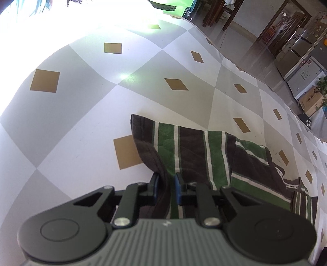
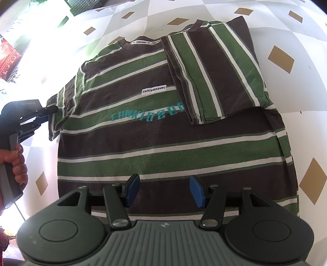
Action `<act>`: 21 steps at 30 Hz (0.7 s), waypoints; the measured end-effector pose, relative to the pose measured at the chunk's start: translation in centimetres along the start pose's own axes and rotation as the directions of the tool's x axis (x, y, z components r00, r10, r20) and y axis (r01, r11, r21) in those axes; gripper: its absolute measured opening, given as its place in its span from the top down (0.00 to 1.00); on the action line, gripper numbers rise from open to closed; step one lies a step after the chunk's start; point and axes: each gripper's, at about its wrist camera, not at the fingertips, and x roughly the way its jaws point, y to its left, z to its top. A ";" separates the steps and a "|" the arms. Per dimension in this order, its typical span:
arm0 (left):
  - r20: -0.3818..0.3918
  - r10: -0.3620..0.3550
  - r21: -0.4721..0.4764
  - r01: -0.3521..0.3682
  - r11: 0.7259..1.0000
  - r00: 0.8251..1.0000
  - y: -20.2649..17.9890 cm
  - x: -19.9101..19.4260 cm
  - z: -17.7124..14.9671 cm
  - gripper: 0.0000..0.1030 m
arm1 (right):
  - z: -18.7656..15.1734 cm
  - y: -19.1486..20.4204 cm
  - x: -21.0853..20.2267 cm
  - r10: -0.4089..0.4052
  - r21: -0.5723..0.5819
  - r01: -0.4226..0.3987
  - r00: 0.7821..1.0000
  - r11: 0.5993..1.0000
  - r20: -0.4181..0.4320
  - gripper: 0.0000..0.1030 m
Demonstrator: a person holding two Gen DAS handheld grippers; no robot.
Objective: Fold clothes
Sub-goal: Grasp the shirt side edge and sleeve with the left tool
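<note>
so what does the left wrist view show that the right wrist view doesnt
Only the left wrist view shows the left gripper close up, its jaws shut on a bunched sleeve edge, plus the dark furniture and cardboard box at the room's far side.

Only the right wrist view shows the whole striped t-shirt lying flat, its other sleeve already folded inward, the teal lettering, the right gripper open above the hem, and the hand holding the left tool.

Both show the shirt and the diamond-patterned tablecloth.

A diamond-patterned tablecloth (image 1: 81,114) covers the table; a refrigerator (image 1: 302,47) and cardboard box (image 1: 310,100) stand beyond.
</note>
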 end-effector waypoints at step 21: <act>-0.022 0.007 -0.068 -0.008 0.998 1.000 0.6 1.0 -0.4 0.87 | 0.2 0.0 -0.1 0.000 0.008 0.000 1.000 1.000 -0.002 0.49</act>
